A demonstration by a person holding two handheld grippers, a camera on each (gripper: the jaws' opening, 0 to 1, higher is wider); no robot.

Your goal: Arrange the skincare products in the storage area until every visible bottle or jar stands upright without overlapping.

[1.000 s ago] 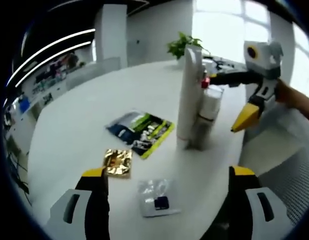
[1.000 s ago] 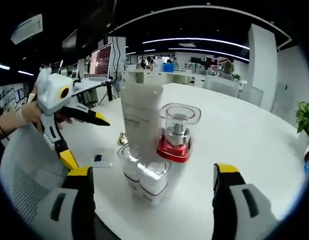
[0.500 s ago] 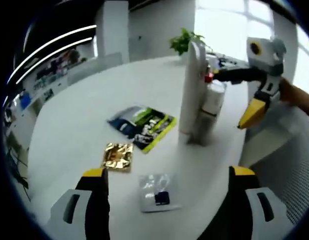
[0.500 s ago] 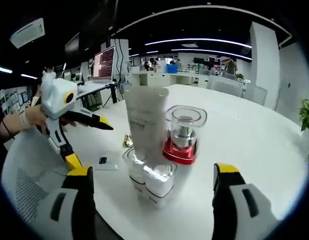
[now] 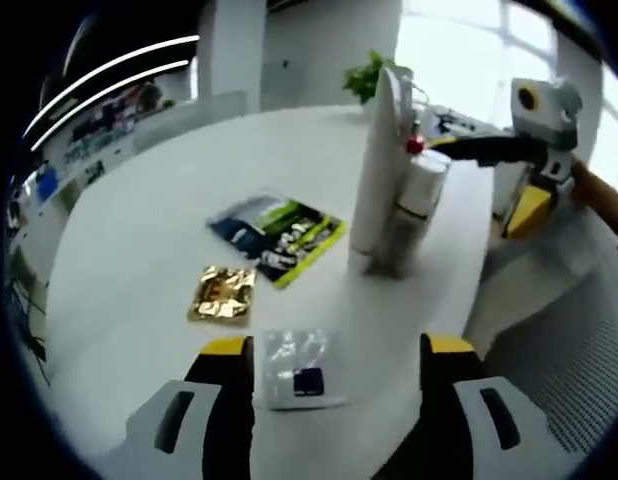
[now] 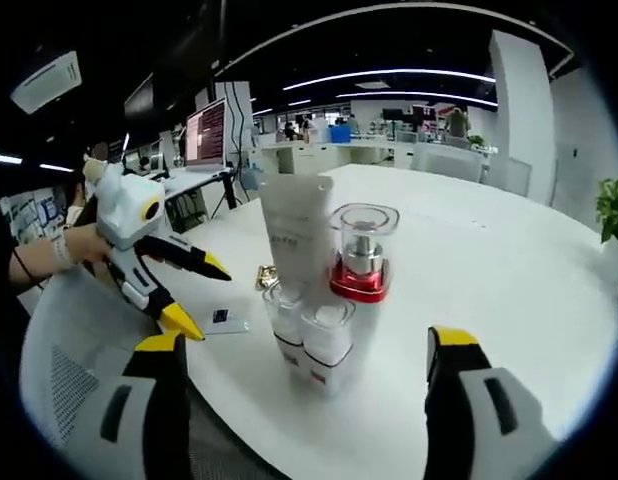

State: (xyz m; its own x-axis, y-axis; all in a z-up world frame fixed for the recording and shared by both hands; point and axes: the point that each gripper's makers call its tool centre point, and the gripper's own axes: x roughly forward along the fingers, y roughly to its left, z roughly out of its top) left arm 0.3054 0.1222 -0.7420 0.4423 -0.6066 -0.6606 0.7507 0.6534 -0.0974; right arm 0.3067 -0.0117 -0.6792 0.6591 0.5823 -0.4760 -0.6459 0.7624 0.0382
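With both your left gripper (image 5: 334,365) and right gripper (image 6: 304,365) released and empty, the tall tube (image 6: 297,238), red-based bottle (image 6: 360,254) and two jars (image 6: 314,338) stand clustered near the table edge (image 6: 389,440) — a careless sweep could topple them off.

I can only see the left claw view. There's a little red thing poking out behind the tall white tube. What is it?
Observer: It's a red-based bottle with a clear cap, standing upright next to the tube.
Child: How many little jars are by the tube?
Observer: Two white jars with clear lids, side by side, both upright.
Child: Is the right claw holding anything?
Observer: No. The right claw is open, with nothing gripped between its jaws.
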